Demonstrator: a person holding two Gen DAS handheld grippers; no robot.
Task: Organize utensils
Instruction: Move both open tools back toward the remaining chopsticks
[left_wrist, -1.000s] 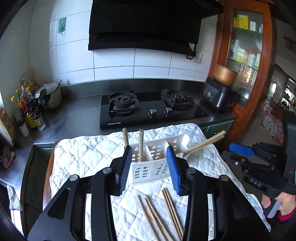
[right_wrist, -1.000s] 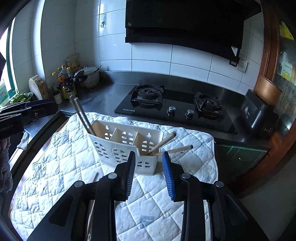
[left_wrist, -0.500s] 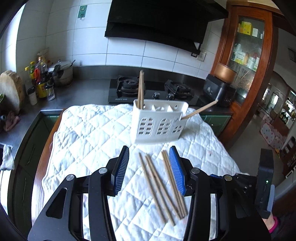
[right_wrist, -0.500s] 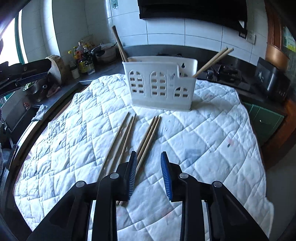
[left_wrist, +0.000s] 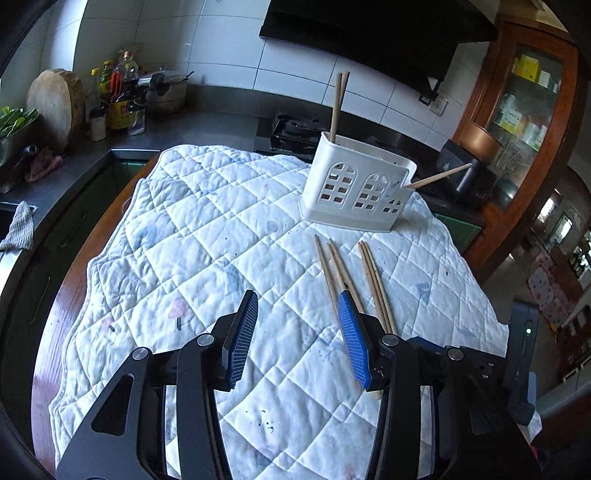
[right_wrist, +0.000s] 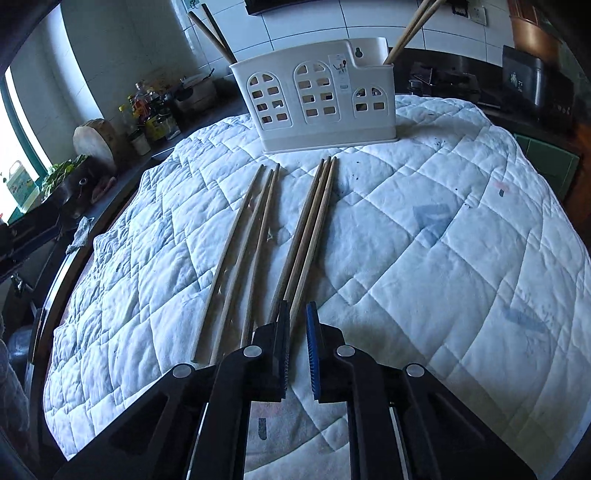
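Kitchen table under white quilted cloth (right_wrist: 424, 229); left tool (left_wrist: 297, 334) agape, right tool (right_wrist: 297, 334) nipped onto a chopstick (right_wrist: 314, 225).

The left gripper (left_wrist: 297, 334) hangs open above the quilted cloth (left_wrist: 192, 236). Loose chopsticks (left_wrist: 369, 273) lie just beside its right finger, before the white holder (left_wrist: 356, 188).

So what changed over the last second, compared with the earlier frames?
Both tools drew back from the white holder and came down low over the quilt. The right tool has just been closing its jaws and now appears pinched on the near end of the right-hand chopsticks. The left tool is open, holding nothing. Unchanged: the holder, its upright chopsticks, the left-hand loose chopsticks.
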